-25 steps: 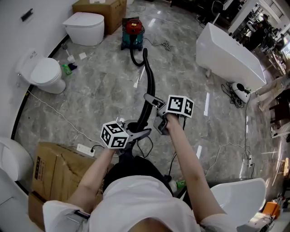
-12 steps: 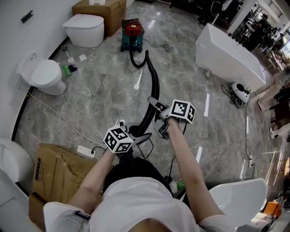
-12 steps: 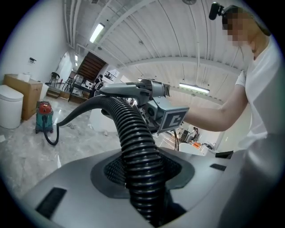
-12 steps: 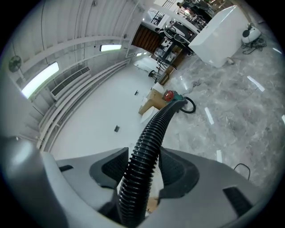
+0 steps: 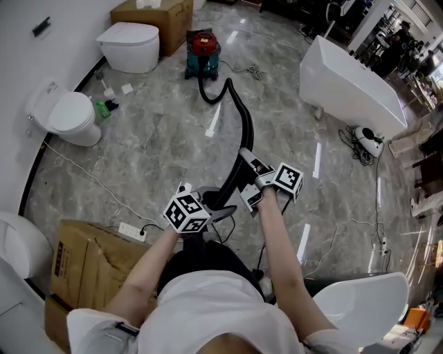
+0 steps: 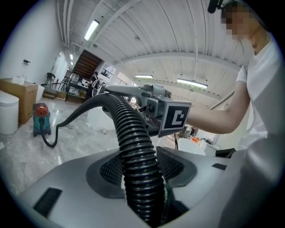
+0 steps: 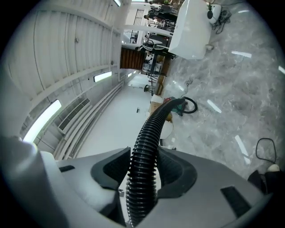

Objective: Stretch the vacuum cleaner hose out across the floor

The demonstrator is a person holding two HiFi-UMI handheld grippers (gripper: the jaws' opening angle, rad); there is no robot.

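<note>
A black ribbed hose (image 5: 241, 117) runs from the red and teal vacuum cleaner (image 5: 202, 50) across the marble floor, arches up and comes down to both grippers. My right gripper (image 5: 248, 163) grips it higher up. Its jaws have just been closing, and both pads now press on the hose (image 7: 149, 133). My left gripper (image 5: 220, 205) holds the hose (image 6: 133, 133) nearer its end, close to my body. Its jaws have just been opening a little, but the hose still fills the gap and touches both pads. In the left gripper view, the right gripper's marker cube (image 6: 176, 118) sits just beyond.
Two toilets (image 5: 69, 114) (image 5: 130, 43) stand at the left wall. Cardboard boxes sit at the top (image 5: 156, 14) and lower left (image 5: 83, 256). A white bathtub (image 5: 349, 86) is at the right, a power strip (image 5: 129, 228) and cables lie on the floor.
The right gripper slid right and toward me along the hose, rolled, and narrowed its jaws onto it. The hose's arch shifted right. The left gripper barely moved.
</note>
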